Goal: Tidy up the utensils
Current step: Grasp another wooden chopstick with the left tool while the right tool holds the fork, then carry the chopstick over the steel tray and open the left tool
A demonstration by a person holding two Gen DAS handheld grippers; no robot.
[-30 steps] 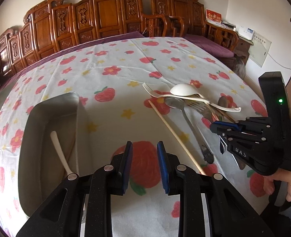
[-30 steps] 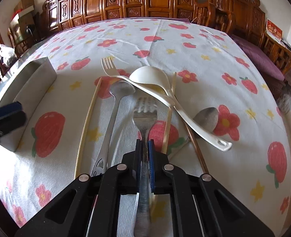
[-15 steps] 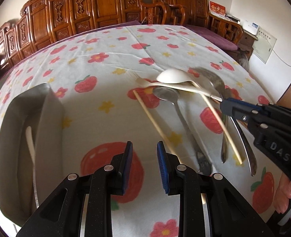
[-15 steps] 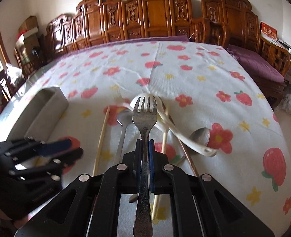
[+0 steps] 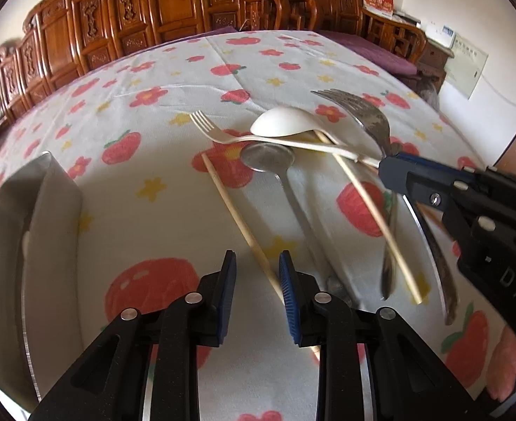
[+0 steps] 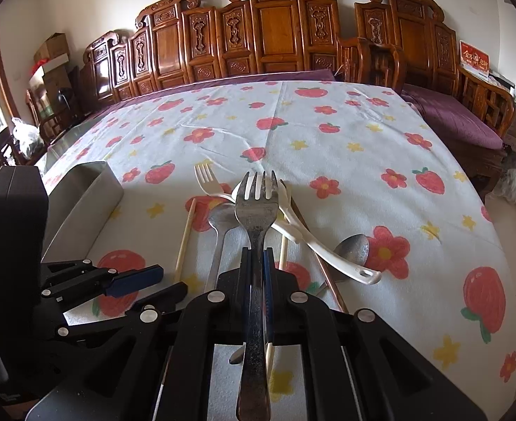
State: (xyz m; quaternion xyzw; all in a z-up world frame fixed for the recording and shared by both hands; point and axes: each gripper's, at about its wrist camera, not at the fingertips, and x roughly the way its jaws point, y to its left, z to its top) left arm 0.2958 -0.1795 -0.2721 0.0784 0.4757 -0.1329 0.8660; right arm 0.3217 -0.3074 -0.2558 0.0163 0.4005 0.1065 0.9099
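**Metal fork lifted in the right gripper, left gripper parted over the cloth**

The right gripper [image 6: 257, 263] is clamped tight on the handle of a metal fork [image 6: 257, 207], which it holds up off the table with the tines pointing away, above the pile of cutlery. In the left wrist view the same fork [image 5: 370, 119] sticks out of the right gripper [image 5: 389, 172] over the far end of the pile.

The left gripper [image 5: 257, 280] hangs low over the strawberry-print tablecloth [image 5: 174, 105] with its blue pads apart and nothing between them; a wooden chopstick [image 5: 238, 222] lies on the cloth beneath it.

On the cloth remain a white plastic fork [image 6: 207, 180], a white plastic ladle [image 5: 286, 126] resting across it, a metal spoon [image 5: 268, 158] beside the chopstick, a second chopstick [image 5: 370, 207] and another metal spoon [image 6: 354, 249] just behind the ladle's handle.

A metal tray [image 5: 53, 210] sits to the left of the pile, well apart from it. Something pale lies inside, too blurred to name. Carved wooden chairs [image 6: 268, 31] line the wall behind.
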